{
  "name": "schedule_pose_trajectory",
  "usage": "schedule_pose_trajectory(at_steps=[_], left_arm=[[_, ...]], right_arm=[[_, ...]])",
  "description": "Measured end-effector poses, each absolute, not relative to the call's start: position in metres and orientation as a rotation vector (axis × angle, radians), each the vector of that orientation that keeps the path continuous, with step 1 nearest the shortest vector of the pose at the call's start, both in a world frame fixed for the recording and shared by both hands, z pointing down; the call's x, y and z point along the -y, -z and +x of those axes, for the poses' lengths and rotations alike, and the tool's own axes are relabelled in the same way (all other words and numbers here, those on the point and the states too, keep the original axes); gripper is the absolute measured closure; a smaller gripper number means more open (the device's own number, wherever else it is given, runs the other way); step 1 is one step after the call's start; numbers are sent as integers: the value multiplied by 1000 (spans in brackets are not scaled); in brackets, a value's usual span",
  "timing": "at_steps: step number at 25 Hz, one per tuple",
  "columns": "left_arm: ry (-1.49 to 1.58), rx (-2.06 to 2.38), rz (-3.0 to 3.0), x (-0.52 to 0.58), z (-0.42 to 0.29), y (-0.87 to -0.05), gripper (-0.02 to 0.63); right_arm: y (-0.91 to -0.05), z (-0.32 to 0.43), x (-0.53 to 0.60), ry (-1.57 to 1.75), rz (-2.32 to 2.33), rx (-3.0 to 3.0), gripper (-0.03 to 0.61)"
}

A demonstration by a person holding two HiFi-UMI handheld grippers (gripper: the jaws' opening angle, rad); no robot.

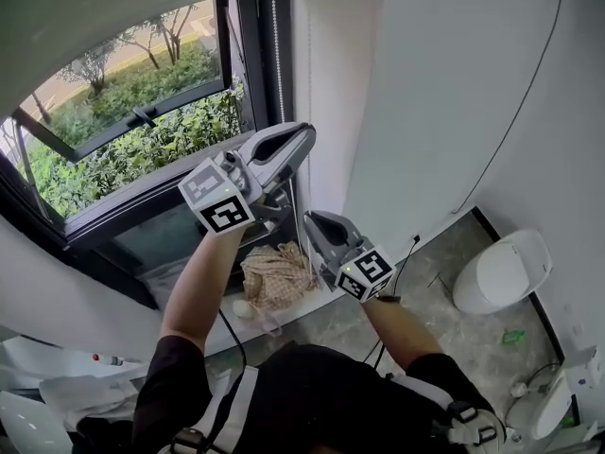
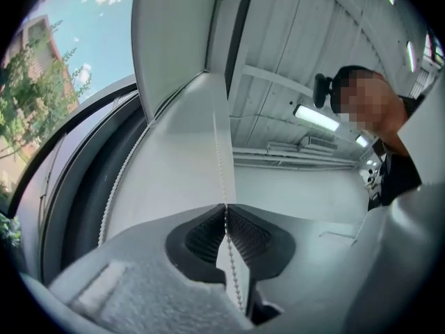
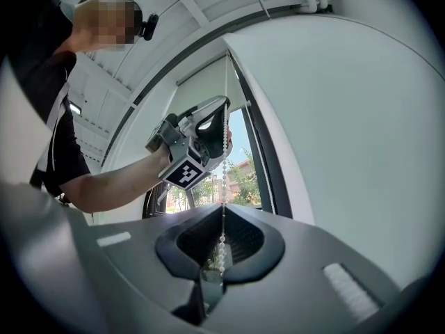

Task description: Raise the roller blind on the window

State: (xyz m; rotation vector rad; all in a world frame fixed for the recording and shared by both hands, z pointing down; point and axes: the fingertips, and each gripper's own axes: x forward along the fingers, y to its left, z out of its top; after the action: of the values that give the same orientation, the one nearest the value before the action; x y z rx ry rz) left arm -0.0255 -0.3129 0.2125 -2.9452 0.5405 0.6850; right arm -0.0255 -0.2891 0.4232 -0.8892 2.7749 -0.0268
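Observation:
The pale roller blind (image 1: 95,8) covers only the top of the window (image 1: 132,112). Its white bead chain (image 1: 277,55) hangs beside the dark frame at the window's right edge. My left gripper (image 1: 304,136) is raised against the chain, and in the left gripper view it (image 2: 224,207) is shut with the chain (image 2: 221,152) pinched between the pads; a second strand (image 2: 117,186) hangs free to the left. My right gripper (image 1: 310,218) sits lower on the same strand. In the right gripper view it (image 3: 222,207) is shut on the beads (image 3: 223,179), just below the left gripper (image 3: 224,106).
A white wall (image 1: 425,83) with a thin black cable (image 1: 515,121) stands right of the window. Below, a tan cloth bundle (image 1: 276,277) lies by the sill, and a white toilet (image 1: 501,272) stands on the grey floor at the right.

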Motion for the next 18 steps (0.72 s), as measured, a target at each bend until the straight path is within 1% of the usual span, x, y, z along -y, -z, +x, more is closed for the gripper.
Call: schedule_pose_trajectory(at_steps=[4, 7, 9, 10, 11, 12, 14, 17, 18], left_arm=[[-520, -665, -2987, 318, -23, -288, 600], [-565, -752, -3083, 315, -34, -353, 600], [-650, -810, -3100, 310, -45, -372, 599], [-671, -834, -3095, 308, -50, -374, 600], [-668, -852, -3085, 306, -53, -374, 600], [-646, -863, -3073, 305, -54, -373, 600], [-607, -867, -3059, 304, -56, -371, 600], [-630, -871, -3062, 302, -59, -370, 600], [-646, -870, -3065, 301, -59, -370, 600]], right_arm=[[-500, -28, 276, 205, -922, -2909, 566], [-564, -27, 270, 405, -964, -3017, 566], [-576, -26, 264, 430, -939, -3069, 560], [-570, -25, 262, 412, -913, -3073, 524], [-555, -24, 261, 383, -880, -3056, 445], [-533, -22, 261, 340, -847, -3019, 426], [-475, -20, 262, 215, -789, -2920, 426], [-383, -22, 264, -3, -728, -2786, 434], [-357, -25, 265, -62, -719, -2753, 447]])
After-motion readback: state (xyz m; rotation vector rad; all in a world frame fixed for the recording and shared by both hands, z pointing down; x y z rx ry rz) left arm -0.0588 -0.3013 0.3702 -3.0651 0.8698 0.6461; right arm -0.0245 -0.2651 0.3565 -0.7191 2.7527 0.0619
